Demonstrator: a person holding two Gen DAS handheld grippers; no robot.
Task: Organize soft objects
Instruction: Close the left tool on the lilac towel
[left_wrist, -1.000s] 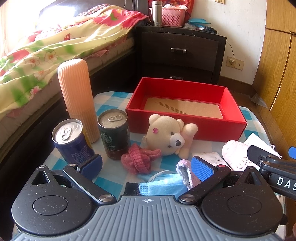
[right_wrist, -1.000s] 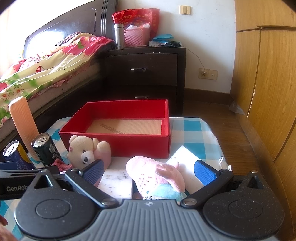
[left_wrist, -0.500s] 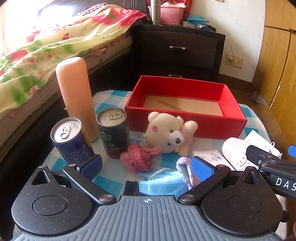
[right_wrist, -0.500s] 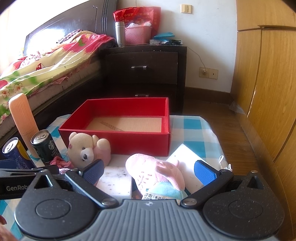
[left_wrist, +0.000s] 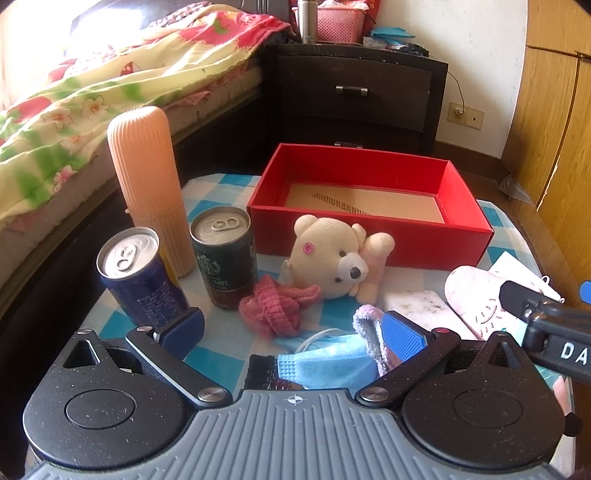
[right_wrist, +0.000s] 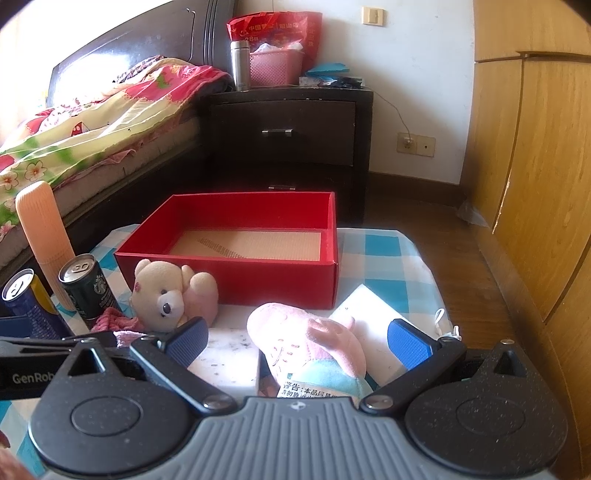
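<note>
Teddy bear (left_wrist: 334, 254) on checkered tablecloth (left_wrist: 225, 184) beside bed (left_wrist: 92, 92)

An open red box (left_wrist: 369, 236), shallow with a tan floor, sits at the back of the checked cloth, nothing inside it. Just in front of its near wall a cream bear (left_wrist: 332, 254) lies on its side with one pink arm up, touching a knotted, dark pink knit piece (left_wrist: 273, 304); nearer lie a crumpled blue mask (left_wrist: 325, 363) and a lilac fuzzy piece (left_wrist: 369, 332) draped over it. To the right, a pink plush (right_wrist: 306, 343) with a pale blue end and a printed tag lies beside a white speckled sponge (right_wrist: 229, 356).
</note>
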